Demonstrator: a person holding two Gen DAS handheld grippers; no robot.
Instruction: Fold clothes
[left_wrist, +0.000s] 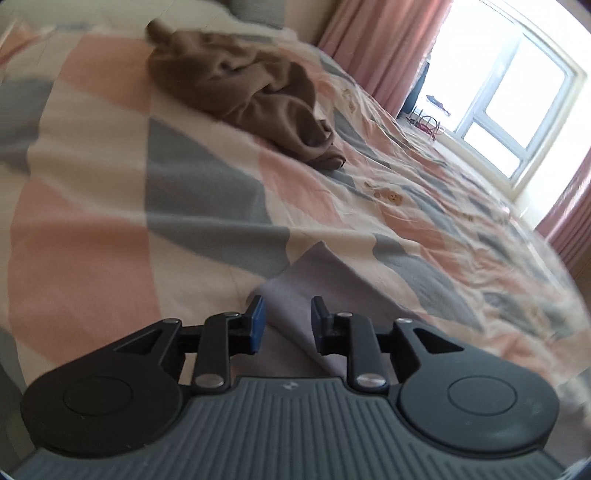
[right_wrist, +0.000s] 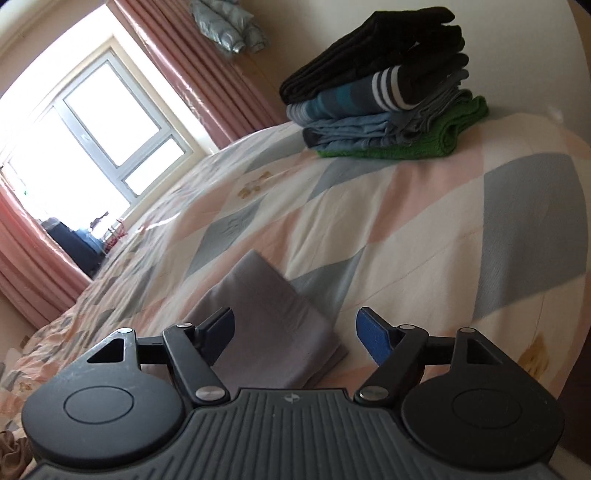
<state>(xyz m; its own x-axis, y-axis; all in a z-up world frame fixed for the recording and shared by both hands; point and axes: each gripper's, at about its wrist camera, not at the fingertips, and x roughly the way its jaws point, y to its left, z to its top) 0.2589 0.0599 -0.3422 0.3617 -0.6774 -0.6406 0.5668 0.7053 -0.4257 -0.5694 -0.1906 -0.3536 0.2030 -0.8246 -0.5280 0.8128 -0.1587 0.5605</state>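
While the patchwork bed (right_wrist: 406, 229) carries everything, we see a folded stack (right_wrist: 384, 99) parked at its far corner, clear of our working space. A brown garment (left_wrist: 243, 88) lies crumpled, awaiting folding. Nearest, the folded grey cloth (right_wrist: 266, 314) rests between both grippers: left gripper (left_wrist: 286, 325) and right gripper (right_wrist: 295, 332) spread apart, gripping nothing. Its near edge hides beneath us.

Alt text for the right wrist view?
Open right tongs hover over a folded grey garment on a checked bedspread. A stack of folded clothes sits beyond; a window with pink curtains is left.
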